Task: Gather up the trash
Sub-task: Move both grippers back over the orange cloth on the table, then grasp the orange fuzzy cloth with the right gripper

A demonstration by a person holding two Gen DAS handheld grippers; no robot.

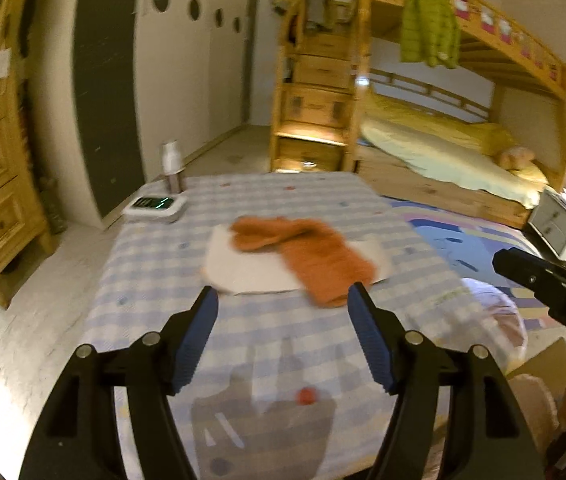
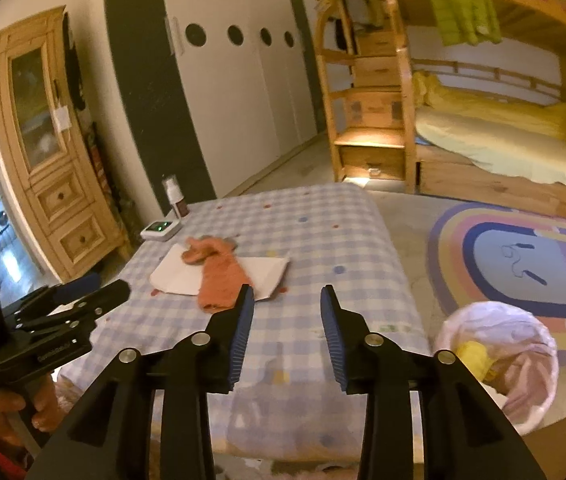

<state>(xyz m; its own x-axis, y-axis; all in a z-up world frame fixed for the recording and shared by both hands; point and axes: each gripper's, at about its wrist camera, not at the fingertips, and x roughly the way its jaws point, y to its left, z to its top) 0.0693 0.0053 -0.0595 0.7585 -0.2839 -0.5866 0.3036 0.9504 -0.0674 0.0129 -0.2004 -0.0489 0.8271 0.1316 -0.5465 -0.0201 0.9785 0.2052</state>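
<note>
- The left hand-held gripper (image 1: 283, 304) is seen at the bottom of the left wrist view, its jaws spread wide with nothing between them, above the checked surface (image 1: 323, 208).
- The right hand-held gripper (image 2: 287, 304) is likewise held open and empty at the bottom centre of the right wrist view.
- An orange cloth (image 1: 307, 252) is laid across a white sheet of paper (image 1: 243, 268) in the middle of the frame, ahead of both grippers and touched by neither.
- A bin lined with a white bag (image 2: 499, 360) is found at the lower right, on the floor just beside the surface, with yellow scraps (image 2: 473, 354) inside.
- A small white device (image 1: 155, 205) and a bottle (image 1: 173, 168) are seen at the surface's far left corner.
</note>
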